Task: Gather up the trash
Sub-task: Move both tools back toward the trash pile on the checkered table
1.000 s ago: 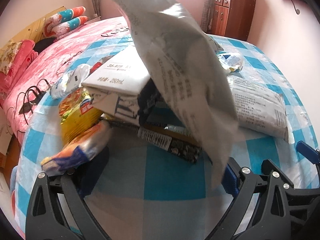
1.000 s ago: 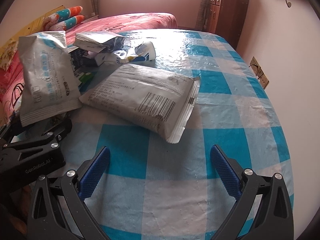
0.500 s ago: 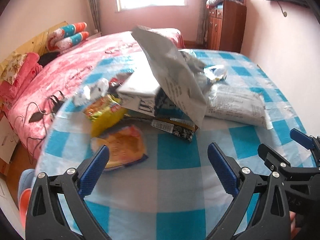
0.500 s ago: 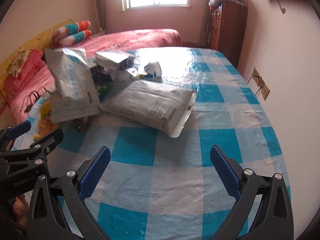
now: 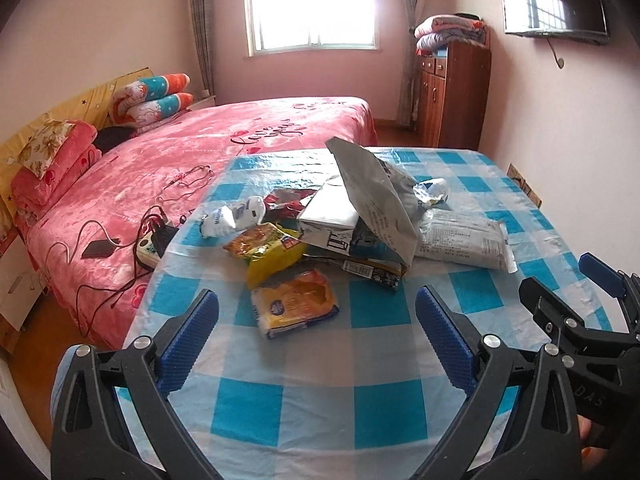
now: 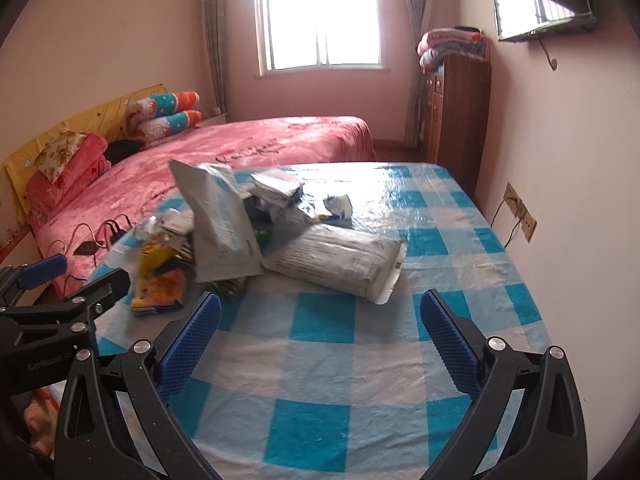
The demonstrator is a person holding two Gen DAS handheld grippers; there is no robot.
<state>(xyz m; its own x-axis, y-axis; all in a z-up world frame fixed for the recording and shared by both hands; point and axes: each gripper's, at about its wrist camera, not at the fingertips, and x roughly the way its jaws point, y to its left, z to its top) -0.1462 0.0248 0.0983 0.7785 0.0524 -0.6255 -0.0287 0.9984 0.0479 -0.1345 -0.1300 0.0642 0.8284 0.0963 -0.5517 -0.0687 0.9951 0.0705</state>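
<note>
Both grippers level, side by side above checked table [image 6: 360, 360] | left gripper [image 5: 316, 344] jaws wide, empty | right gripper [image 6: 320, 344] jaws wide, empty | wrapper pile [image 5: 320, 232] ahead, untouched

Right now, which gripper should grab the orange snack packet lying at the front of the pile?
Probably the left gripper. It is open and the orange snack packet lies straight ahead of its fingers. The right gripper, also open, faces the white bag instead.
</note>
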